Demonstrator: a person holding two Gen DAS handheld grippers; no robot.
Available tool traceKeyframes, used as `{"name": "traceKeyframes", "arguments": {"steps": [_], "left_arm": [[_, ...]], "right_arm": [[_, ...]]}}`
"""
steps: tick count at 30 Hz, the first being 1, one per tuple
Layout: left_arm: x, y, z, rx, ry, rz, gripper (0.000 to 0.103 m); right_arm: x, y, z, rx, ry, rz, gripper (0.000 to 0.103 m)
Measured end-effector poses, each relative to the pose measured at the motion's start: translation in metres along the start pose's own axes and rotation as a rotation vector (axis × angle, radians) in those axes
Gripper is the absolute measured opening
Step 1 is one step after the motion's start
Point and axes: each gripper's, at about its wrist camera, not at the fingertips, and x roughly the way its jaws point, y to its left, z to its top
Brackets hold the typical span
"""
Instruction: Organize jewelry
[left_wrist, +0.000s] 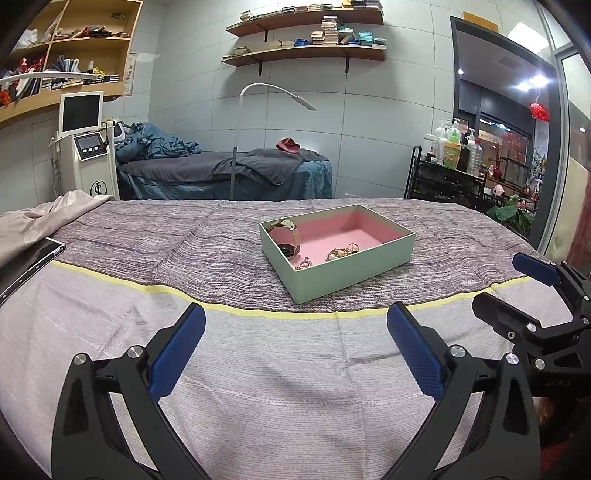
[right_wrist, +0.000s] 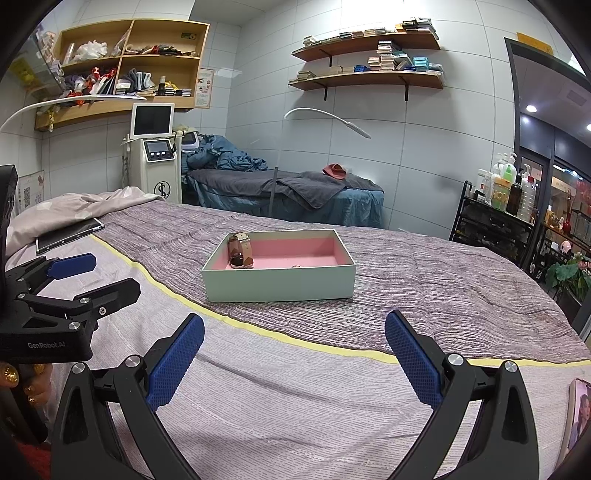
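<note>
A: Jewelry box (left_wrist: 338, 254) first: the green box with the pink lining sits on the striped bedspread (left_wrist: 184, 243), past the yellow stripe (left_wrist: 258, 312). Inside it lie a watch (left_wrist: 286, 236) at the far-left corner, a gold tangle (left_wrist: 341, 253) near the front wall and a small ring (left_wrist: 306, 263) beside that.

B: So mostly done?

A: I'd judge so; nothing loose shows on the cloth. Maybe only tidying remains.

B: And the claws?

A: Left gripper (left_wrist: 295, 347) and right gripper (right_wrist: 294, 349) both hang empty, jaws spread wide, short of the box.

B: Any difference between views?

A: The left view looks down into the box; the right view's front wall hides the gold tangle, showing only the watch (right_wrist: 240, 253).
</note>
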Motion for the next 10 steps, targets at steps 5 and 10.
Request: {"name": "traceKeyframes", "arguments": {"steps": [5,10], "left_arm": [[-0.0003,0.0001,0.0009,0.008,0.000,0.015,0.097],[0.0001,0.0001,0.0013,0.011,-0.001,0.024,0.097]], "right_arm": [[-0.0006,-0.0014,0.0003,-0.001,0.001,-0.002,0.096],[-0.0013,-0.0056,0.0013,0.004,0.000,-0.010,0.096]]}}
